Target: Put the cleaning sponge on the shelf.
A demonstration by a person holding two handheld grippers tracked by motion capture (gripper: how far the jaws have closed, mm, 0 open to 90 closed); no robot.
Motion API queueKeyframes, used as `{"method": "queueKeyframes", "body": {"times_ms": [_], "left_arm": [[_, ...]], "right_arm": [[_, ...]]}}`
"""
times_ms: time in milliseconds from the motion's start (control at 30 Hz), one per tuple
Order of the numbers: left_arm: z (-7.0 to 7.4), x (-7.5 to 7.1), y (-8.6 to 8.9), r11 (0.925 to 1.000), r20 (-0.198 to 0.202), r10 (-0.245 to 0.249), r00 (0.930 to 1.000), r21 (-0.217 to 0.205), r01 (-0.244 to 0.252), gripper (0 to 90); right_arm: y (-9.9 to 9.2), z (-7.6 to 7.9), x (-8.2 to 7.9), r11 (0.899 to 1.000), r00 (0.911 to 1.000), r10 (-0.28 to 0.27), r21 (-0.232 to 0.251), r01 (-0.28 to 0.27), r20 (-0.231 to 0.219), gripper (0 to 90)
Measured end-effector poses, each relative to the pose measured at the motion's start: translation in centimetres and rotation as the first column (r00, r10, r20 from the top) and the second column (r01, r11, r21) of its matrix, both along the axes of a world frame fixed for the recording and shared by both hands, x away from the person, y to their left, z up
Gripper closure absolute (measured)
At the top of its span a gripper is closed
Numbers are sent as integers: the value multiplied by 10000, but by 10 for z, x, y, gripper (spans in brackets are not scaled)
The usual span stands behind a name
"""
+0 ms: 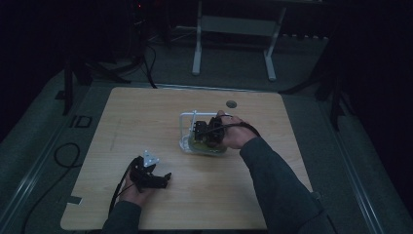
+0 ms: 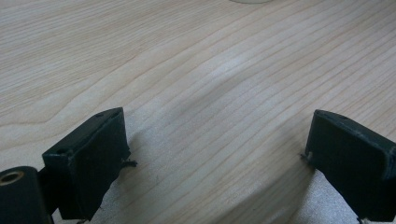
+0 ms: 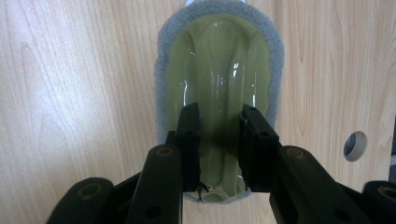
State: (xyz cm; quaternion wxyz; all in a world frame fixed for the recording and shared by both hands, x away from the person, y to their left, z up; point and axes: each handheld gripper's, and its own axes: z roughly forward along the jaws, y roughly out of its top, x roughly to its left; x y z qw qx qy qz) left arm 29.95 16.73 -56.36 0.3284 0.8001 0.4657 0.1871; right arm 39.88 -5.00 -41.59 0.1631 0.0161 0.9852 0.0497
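A scrubber (image 3: 219, 56) with a glossy yellow-green handle and a grey scouring pad lies flat on the wooden table (image 1: 146, 117). My right gripper (image 3: 219, 116) comes down on it from above, its two black jaws pressed against either side of the handle's raised ridge. In the high view the right gripper (image 1: 208, 130) sits at the table's middle over the scrubber (image 1: 204, 147). My left gripper (image 1: 165, 179) rests low near the front left, held in a hand. Its jaws (image 2: 217, 135) stand wide apart over bare wood with nothing between them.
A white-rimmed, clear item (image 1: 186, 126) stands right behind the scrubber; what it is I cannot tell. A small round hole (image 1: 231, 104) is set in the tabletop near its far edge. A white stand (image 1: 234, 29) is on the dark floor beyond the table.
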Motion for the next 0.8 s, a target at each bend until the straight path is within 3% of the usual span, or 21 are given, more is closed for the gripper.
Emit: {"method": "queueKeyframes", "body": {"times_ms": [800], "left_arm": [[0, 0, 0, 10000, -13, 0, 10000, -8, -1, 58]], "right_arm": [[18, -17, 14, 9965, 9982, 601, -574, -603, -58, 718]]}}
